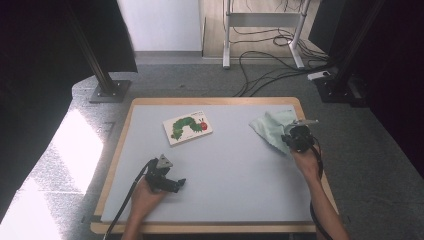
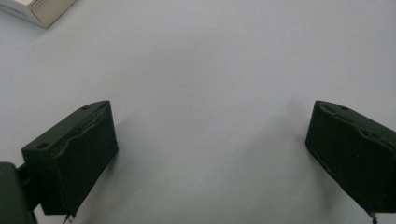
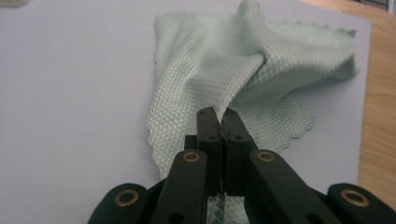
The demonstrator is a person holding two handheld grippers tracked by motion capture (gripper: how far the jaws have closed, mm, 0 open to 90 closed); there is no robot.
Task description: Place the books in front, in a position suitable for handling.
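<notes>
A pale green waffle-textured cloth [image 3: 224,65] lies crumpled near the right edge of the grey mat [image 1: 230,170]. My right gripper [image 3: 218,122] is shut on a fold of it, and the fabric rises in a ridge toward the jaws. From above, the same cloth [image 1: 270,126] spreads out just left of the right gripper [image 1: 296,136]. My left gripper [image 1: 178,184] rests low on the mat at the front left, and its jaws stand wide apart over bare mat [image 2: 210,70] with nothing between them.
A caterpillar picture book [image 1: 187,127] lies on the mat at the back left; its corner [image 2: 39,10] peeks into the left gripper view. The wooden table edge [image 3: 376,102] runs close beside the cloth. Cables and stand legs sit on the floor beyond.
</notes>
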